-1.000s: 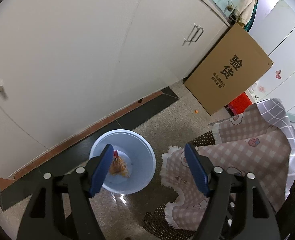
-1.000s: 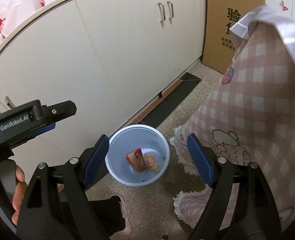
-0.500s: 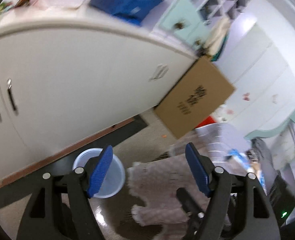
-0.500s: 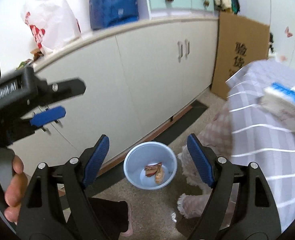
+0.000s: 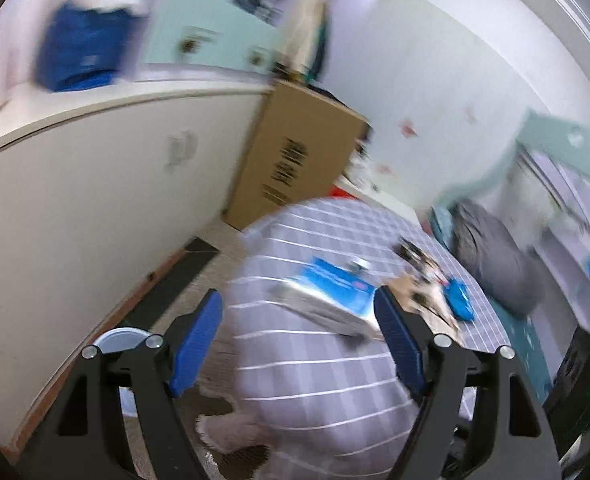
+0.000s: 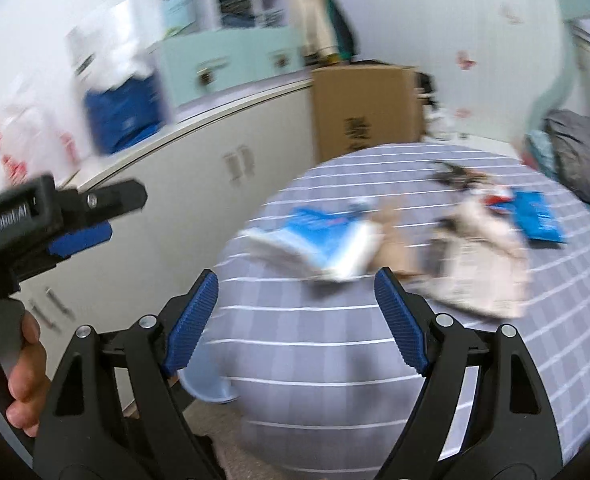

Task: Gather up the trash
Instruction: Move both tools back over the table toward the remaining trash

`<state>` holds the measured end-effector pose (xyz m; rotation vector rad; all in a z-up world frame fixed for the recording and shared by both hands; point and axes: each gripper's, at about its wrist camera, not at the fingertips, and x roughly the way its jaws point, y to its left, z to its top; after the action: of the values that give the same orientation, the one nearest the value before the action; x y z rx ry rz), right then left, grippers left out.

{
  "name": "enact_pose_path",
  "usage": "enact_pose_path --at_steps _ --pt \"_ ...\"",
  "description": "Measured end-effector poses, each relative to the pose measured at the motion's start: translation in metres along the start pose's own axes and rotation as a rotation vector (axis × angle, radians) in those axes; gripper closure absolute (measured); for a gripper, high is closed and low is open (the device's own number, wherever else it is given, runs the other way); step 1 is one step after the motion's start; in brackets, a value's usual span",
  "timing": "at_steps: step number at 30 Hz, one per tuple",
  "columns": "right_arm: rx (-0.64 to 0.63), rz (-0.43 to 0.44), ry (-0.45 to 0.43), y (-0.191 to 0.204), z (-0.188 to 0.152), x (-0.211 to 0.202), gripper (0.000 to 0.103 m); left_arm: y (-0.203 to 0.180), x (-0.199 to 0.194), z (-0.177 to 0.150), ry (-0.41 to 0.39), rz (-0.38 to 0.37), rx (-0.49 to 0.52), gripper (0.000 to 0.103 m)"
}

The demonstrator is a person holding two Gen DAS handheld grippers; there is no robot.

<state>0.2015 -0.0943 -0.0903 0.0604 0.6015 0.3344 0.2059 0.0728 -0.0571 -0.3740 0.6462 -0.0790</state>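
The picture is blurred by motion. On the round table with a lilac checked cloth [image 5: 315, 400] [image 6: 335, 380] lie a blue-and-white pack [image 5: 331, 288] [image 6: 323, 236], crumpled beige paper [image 6: 483, 264], a flat blue packet [image 5: 459, 300] [image 6: 537, 218] and some dark scraps [image 6: 455, 174]. My left gripper [image 5: 297, 294] hangs above the table's near edge; its jaws are opening with nothing between them. My right gripper [image 6: 296, 276] is open and empty, short of the pack. The light blue bin [image 5: 121, 338] [image 6: 205, 386] stands on the floor beside the table, partly hidden behind the fingers.
White cabinets [image 5: 95, 200] run along the left, with a blue bag [image 6: 123, 116] on the counter. A cardboard box [image 5: 299, 160] leans at their end. A grey bundle [image 6: 579, 152] lies beyond the table. A person's hand [image 6: 23, 376] holds the left gripper's handle.
Both views have swung up from the bin on the floor to the tabletop. The bin has slid to the lower left. The trash on the table has come into sight.
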Motion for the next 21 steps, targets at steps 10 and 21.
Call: enact_pose_path --at_steps 10,21 --pt "0.154 -0.193 -0.016 -0.141 0.003 -0.02 0.021 -0.109 0.098 -0.003 0.181 -0.029 0.195 0.027" --pt "0.227 -0.245 0.039 -0.223 0.008 -0.004 0.021 -0.132 0.172 -0.005 0.342 0.059 0.27 0.058"
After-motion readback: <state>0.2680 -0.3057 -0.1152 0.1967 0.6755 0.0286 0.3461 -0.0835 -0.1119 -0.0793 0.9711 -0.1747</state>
